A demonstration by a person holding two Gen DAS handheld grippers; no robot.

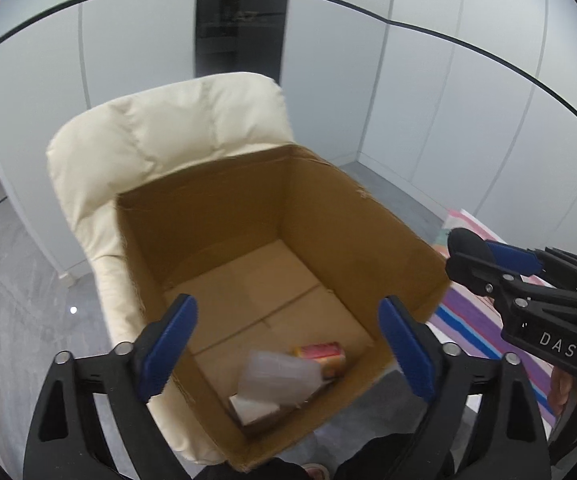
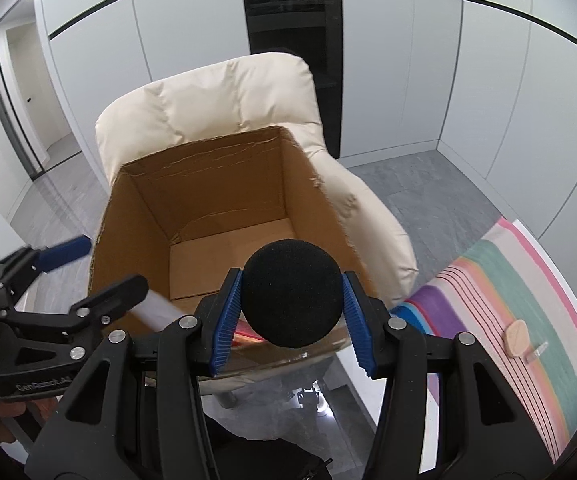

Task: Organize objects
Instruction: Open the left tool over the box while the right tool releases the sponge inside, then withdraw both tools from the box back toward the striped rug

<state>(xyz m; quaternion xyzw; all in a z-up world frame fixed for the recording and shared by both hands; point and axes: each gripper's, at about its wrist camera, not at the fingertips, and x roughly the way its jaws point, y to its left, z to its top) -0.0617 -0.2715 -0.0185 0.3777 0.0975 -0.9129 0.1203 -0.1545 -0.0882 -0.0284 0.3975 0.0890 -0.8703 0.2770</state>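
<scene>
A black foam ball [image 2: 292, 294] is clamped in the right gripper [image 2: 293, 320] above the cardboard box [image 1: 328, 216]; the left gripper [image 1: 288, 344] is spread, empty. A can [image 1: 322, 354] and clear container [image 1: 276, 376] are already boxed; a peach piece [image 2: 518, 338] remains on the striped cloth [image 2: 528, 300].

Black plastic left claw [image 1: 288, 354], ribbed blue pads [image 2: 228, 316], silver screws, white "DAS" lettering on right claw [image 2: 292, 320]
</scene>
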